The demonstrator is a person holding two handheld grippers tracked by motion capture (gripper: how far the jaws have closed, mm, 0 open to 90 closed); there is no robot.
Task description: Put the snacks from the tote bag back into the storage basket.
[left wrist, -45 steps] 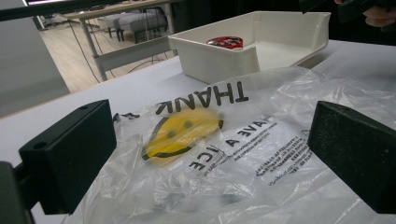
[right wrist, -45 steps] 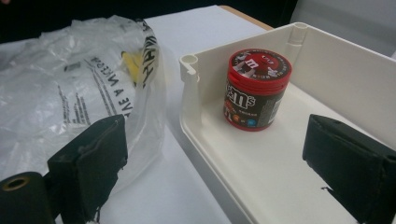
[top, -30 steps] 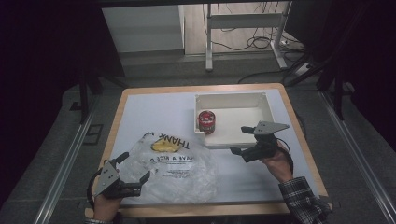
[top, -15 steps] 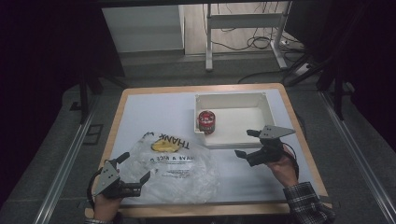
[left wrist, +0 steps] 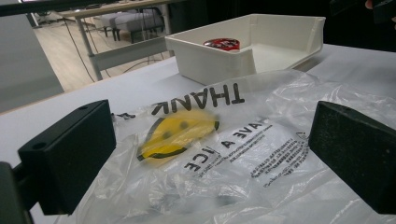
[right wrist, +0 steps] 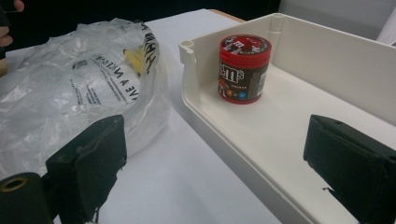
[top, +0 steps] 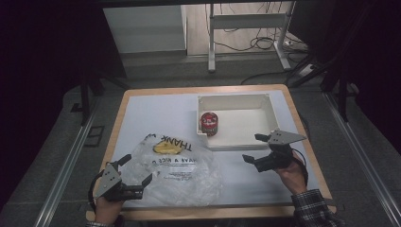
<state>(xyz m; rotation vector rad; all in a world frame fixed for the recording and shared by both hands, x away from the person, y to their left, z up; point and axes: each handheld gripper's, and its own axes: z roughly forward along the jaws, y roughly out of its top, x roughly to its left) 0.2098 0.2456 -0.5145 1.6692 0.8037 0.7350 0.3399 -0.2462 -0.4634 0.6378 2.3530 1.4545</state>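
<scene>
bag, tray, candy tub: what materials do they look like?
Bag: thin clear plastic film, glossy; it crinkles and the table shows through.
Tray: off-white rigid plastic, matte; likely moulded, with rounded corner posts.
Candy tub: probably plastic, with a red ribbed lid and glossy printed label.

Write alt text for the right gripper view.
A red-lidded candy jar stands upright in the near corner of a white tray on a white table. The right gripper frames the scene from below, its two black jaws wide open and empty. A crumpled clear plastic bag with black print lies left of the tray.
</scene>
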